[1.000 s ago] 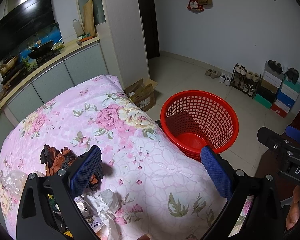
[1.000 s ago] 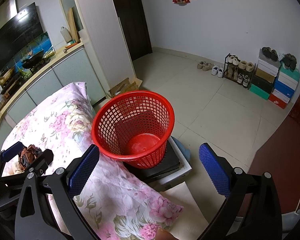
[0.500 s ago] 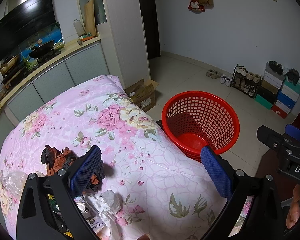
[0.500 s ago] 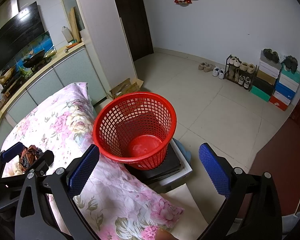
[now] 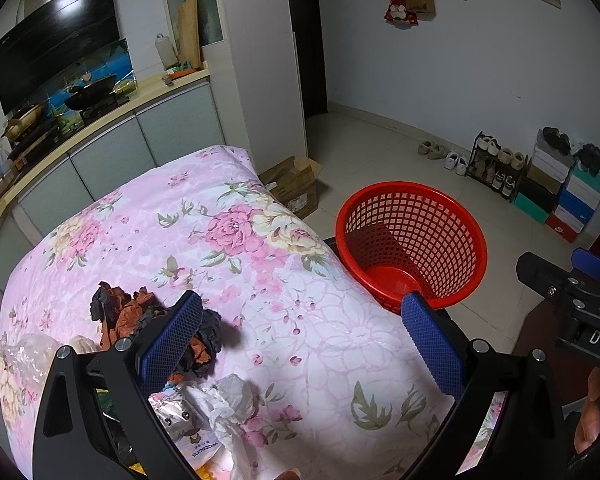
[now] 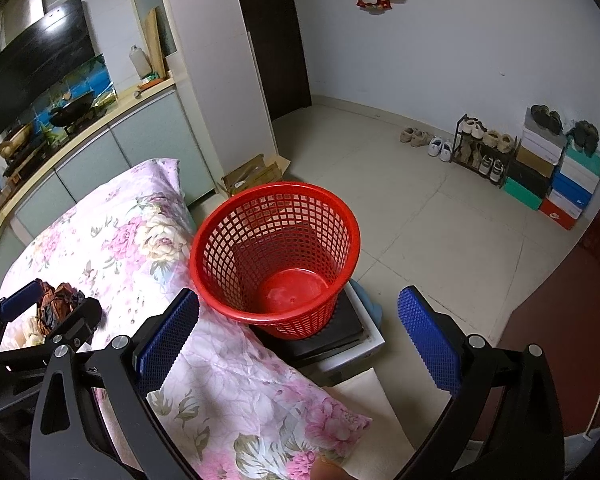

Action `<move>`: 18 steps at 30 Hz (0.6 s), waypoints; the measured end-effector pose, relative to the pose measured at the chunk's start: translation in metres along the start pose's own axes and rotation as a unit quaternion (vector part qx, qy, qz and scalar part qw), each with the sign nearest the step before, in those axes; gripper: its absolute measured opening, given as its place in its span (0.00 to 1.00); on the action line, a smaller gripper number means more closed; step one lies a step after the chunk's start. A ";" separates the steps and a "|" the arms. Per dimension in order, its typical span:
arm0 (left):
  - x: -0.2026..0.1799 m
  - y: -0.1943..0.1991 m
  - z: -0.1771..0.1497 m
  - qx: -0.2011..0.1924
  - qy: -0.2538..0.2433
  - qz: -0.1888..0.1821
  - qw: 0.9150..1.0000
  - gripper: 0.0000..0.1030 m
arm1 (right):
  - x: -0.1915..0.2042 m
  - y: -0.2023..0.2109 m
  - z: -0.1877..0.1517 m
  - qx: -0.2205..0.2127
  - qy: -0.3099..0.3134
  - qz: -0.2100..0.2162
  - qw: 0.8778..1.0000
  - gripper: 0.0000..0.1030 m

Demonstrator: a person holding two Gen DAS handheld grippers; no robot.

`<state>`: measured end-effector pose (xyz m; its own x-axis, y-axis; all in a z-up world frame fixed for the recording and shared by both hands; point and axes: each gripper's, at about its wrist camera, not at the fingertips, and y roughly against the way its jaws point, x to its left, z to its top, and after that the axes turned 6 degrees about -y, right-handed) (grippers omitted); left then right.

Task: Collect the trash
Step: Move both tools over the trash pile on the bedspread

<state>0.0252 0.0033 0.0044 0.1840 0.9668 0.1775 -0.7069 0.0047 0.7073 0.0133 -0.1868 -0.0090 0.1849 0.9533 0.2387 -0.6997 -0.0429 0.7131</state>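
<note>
A: Trash?

B: Heaped at the near left of the pink floral quilt (image 5: 228, 240): crumpled black-and-orange paper wad (image 5: 120, 312), crumpled white tissue (image 5: 236, 396), clear crinkled plastic bag (image 5: 28, 360), printed white wrapper (image 5: 196, 436) under the tissue. Red plastic mesh basket (image 6: 276, 240) off the quilt's right edge, on a dark flat box, nothing inside.

A: Tongs?

B: Left gripper (image 5: 300, 340) spread wide, nothing held, its left pad (image 5: 172, 336) just over the paper wad. Right gripper (image 6: 296, 340) equally wide, holding nothing, aimed at the basket.

A: Handling?

B: Probably very light, soft, springy. Paper wad and tissue likely to compress under the pads; best pinched across the bulkiest middle, not a loose corner. Plastic bag probably slippery, prone to slide out. Risk of nipping the quilt along with the trash.

A: Surface? Room?

B: Quilt soft, puffy, sagging at the edges, so little firm backing for a press. Beyond: pale tiled floor (image 6: 440, 216), grey cabinet run (image 5: 112, 156) under a beige counter, black wall screen (image 5: 56, 36), open cardboard box (image 5: 296, 188) by a white pillar, metal shoe rack (image 6: 480, 152) beside stacked shoe boxes.
</note>
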 end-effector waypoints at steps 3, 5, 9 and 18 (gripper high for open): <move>0.010 0.003 -0.003 0.001 0.010 0.004 1.000 0.94 | 0.006 -0.002 -0.002 0.003 0.005 0.004 1.000 0.94; 0.021 0.005 -0.005 0.002 0.022 0.008 1.000 0.94 | 0.010 -0.004 -0.004 0.007 0.011 0.008 1.000 0.94; 0.051 0.011 -0.012 0.007 0.048 0.025 0.999 0.94 | 0.027 -0.011 -0.012 0.024 0.035 0.030 0.999 0.94; 0.134 0.036 -0.036 0.016 0.126 0.088 0.988 0.94 | 0.078 -0.032 -0.042 0.080 0.116 0.082 0.987 0.94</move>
<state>-0.0003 0.1418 0.0289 -0.1189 0.9847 0.1271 -0.6898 -0.1740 0.7028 0.0215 -0.0981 -0.0411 -0.0975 0.9717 0.2151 -0.5858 -0.2308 0.7769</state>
